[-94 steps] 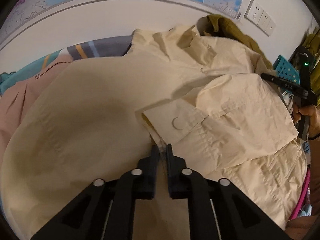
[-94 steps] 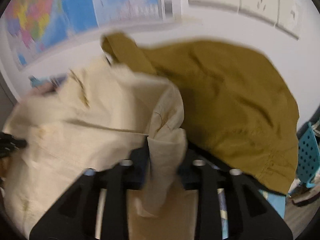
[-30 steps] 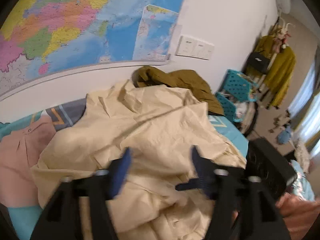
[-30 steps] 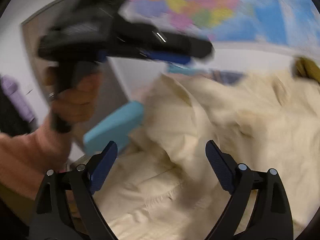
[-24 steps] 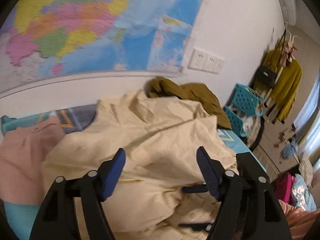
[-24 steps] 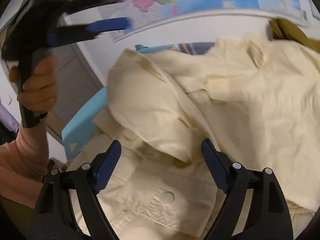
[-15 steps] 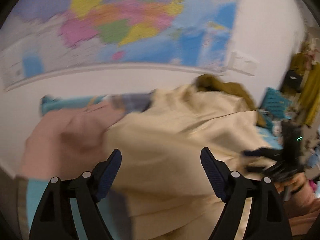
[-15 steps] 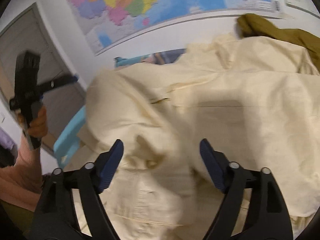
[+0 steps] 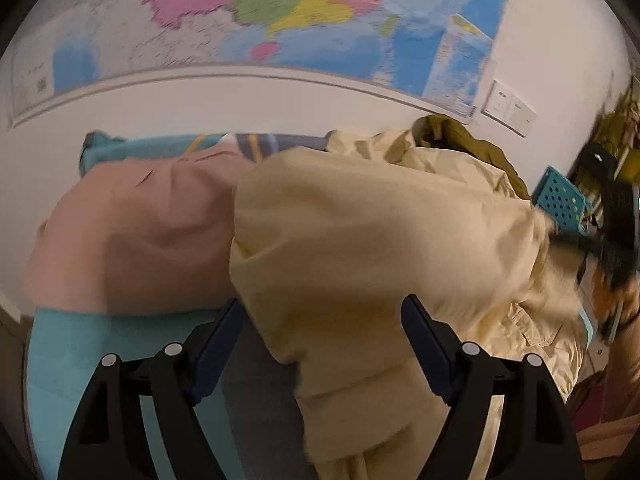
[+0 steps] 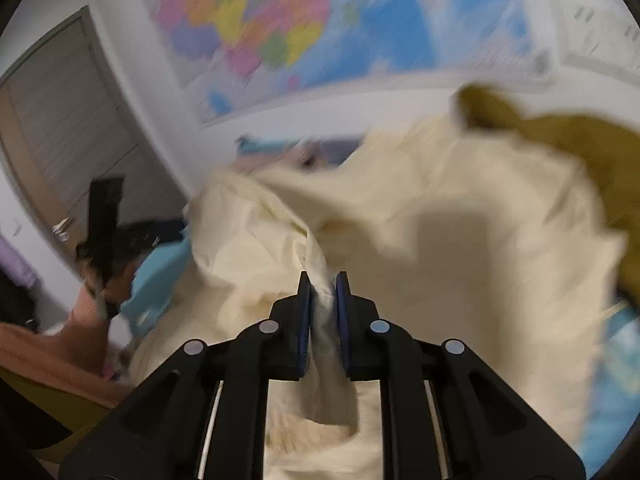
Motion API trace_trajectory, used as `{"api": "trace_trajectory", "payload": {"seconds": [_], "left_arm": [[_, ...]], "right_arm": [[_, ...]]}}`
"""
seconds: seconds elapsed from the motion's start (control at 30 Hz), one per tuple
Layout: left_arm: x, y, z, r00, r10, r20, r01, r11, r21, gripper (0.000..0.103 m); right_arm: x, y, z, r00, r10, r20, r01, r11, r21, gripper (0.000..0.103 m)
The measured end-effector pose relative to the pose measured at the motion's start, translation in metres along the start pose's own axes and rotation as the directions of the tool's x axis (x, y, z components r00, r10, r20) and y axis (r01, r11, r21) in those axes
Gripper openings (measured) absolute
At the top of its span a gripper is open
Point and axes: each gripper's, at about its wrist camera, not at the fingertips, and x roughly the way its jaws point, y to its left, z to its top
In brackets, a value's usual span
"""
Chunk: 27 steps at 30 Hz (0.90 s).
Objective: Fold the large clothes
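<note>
A large cream jacket (image 9: 380, 232) lies rumpled over the bed. My left gripper (image 9: 322, 304) hangs open just above its near left edge; cream cloth shows between the wide jaws, but the pads do not press on it. In the right wrist view my right gripper (image 10: 323, 278) has its jaws closing, and they pinch a raised fold of the cream jacket (image 10: 460, 240). The right gripper also shows as a dark blur at the far right of the left wrist view. The left gripper's handle (image 10: 104, 216) shows at the left of the right wrist view, held by a hand.
A pink garment (image 9: 140, 232) lies left of the jacket on the teal bed sheet (image 9: 80, 360). An olive garment (image 9: 472, 140) is bunched behind it by the wall with the map (image 9: 280, 20). A blue perforated basket (image 9: 560, 200) stands at the right. A door (image 10: 60, 120) is at the left.
My right gripper has gone from wide open to pinching a fold of the cream jacket. The left gripper swung left and down towards the jacket's edge, jaws still wide.
</note>
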Motion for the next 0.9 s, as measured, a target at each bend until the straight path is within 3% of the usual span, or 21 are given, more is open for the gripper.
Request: {"api": "trace_trajectory", "payload": {"seconds": [0.1, 0.23, 0.27, 0.3, 0.47, 0.6, 0.67, 0.7, 0.8, 0.83, 0.9], "left_arm": [[0.015, -0.01, 0.006, 1.0, -0.005, -0.018, 0.006, 1.0, 0.019, 0.079], [0.049, -0.022, 0.011, 0.997, 0.044, -0.071, -0.04, 0.998, 0.055, 0.079], [0.058, -0.023, 0.012, 0.993, 0.079, -0.083, -0.074, 0.995, 0.067, 0.079], [0.065, -0.023, 0.012, 0.99, 0.103, -0.095, -0.096, 0.992, 0.076, 0.079], [0.082, -0.013, 0.016, 0.984, 0.131, -0.125, -0.125, 0.991, 0.057, 0.079], [0.092, -0.008, 0.022, 0.982, 0.133, -0.133, -0.13, 0.991, 0.036, 0.079], [0.099, -0.01, 0.023, 0.979, 0.145, -0.142, -0.141, 0.989, 0.038, 0.081], [0.102, -0.012, 0.022, 0.978, 0.149, -0.147, -0.144, 0.989, 0.043, 0.083], [0.105, -0.019, 0.022, 0.971, 0.179, -0.16, -0.17, 0.983, 0.069, 0.084], [0.101, -0.021, 0.023, 0.973, 0.18, -0.146, -0.171, 0.983, 0.073, 0.084], [0.09, -0.026, 0.025, 0.979, 0.173, -0.109, -0.166, 0.983, 0.072, 0.082]], "right_arm": [[0.006, -0.019, 0.015, 0.992, -0.121, -0.045, 0.12, 0.993, -0.008, 0.017], [0.039, -0.046, 0.001, 0.959, -0.253, -0.124, 0.256, 0.967, 0.005, 0.038], [0.043, -0.053, -0.004, 0.957, -0.258, -0.133, 0.264, 0.964, 0.032, 0.044], [0.045, -0.06, -0.01, 0.962, -0.238, -0.136, 0.249, 0.966, 0.074, 0.058], [0.021, -0.063, -0.033, 0.979, -0.191, -0.075, 0.2, 0.968, 0.149, 0.079], [0.027, -0.062, -0.051, 0.967, -0.205, -0.154, 0.228, 0.963, 0.147, 0.079], [0.036, -0.063, -0.056, 0.964, -0.201, -0.174, 0.228, 0.962, 0.15, 0.067], [0.041, -0.06, -0.056, 0.961, -0.208, -0.183, 0.235, 0.963, 0.136, 0.049], [0.042, -0.057, -0.05, 0.963, -0.224, -0.146, 0.242, 0.964, 0.113, 0.023], [0.037, -0.056, -0.045, 0.964, -0.236, -0.122, 0.249, 0.963, 0.105, 0.004], [0.019, -0.056, -0.033, 0.956, -0.29, -0.05, 0.294, 0.95, 0.106, 0.004]]}}
